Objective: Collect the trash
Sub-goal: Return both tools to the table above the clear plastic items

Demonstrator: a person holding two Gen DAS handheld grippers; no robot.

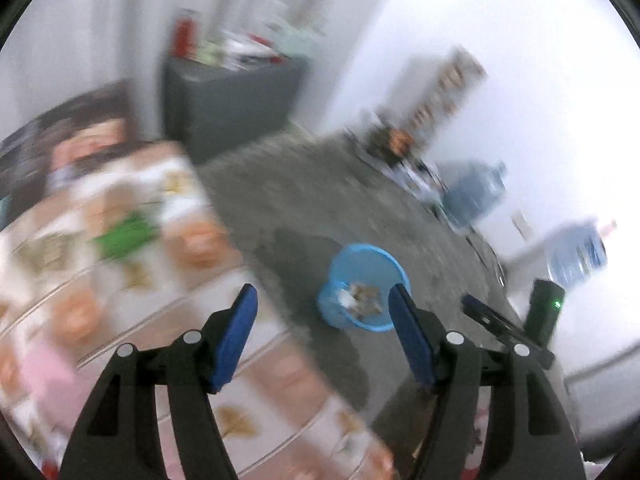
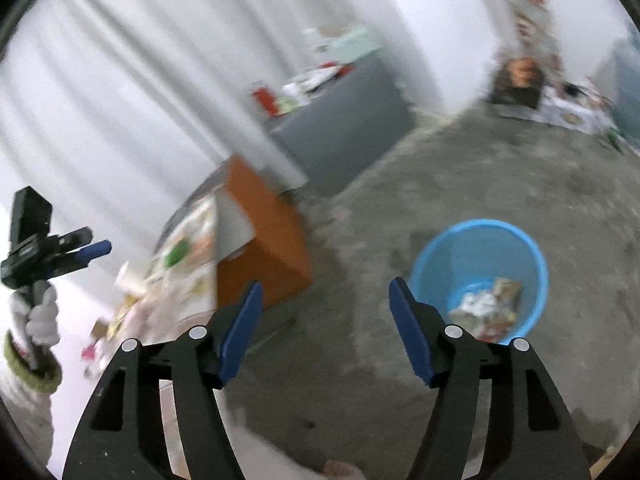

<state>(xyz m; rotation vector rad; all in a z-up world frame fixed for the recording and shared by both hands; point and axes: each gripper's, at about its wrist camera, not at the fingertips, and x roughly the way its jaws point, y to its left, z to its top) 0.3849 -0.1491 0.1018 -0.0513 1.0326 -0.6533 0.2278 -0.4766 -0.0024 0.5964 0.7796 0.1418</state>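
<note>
A blue trash bin (image 1: 362, 286) stands on the grey floor and holds crumpled wrappers; it also shows in the right wrist view (image 2: 480, 276). My left gripper (image 1: 323, 300) is open and empty, above the edge of a patterned table (image 1: 120, 272), with the bin ahead of it and slightly right. My right gripper (image 2: 325, 294) is open and empty above the floor, with the bin just to its right. A green scrap (image 1: 126, 236) lies on the table, also seen in the right wrist view (image 2: 178, 253). Both views are motion-blurred.
A grey cabinet (image 1: 232, 100) with clutter stands against the curtained wall. Water jugs (image 1: 476, 192) stand by the right wall. An orange box (image 2: 264, 236) sits beside the table. The other gripper (image 1: 536, 316) shows at the right of the left wrist view.
</note>
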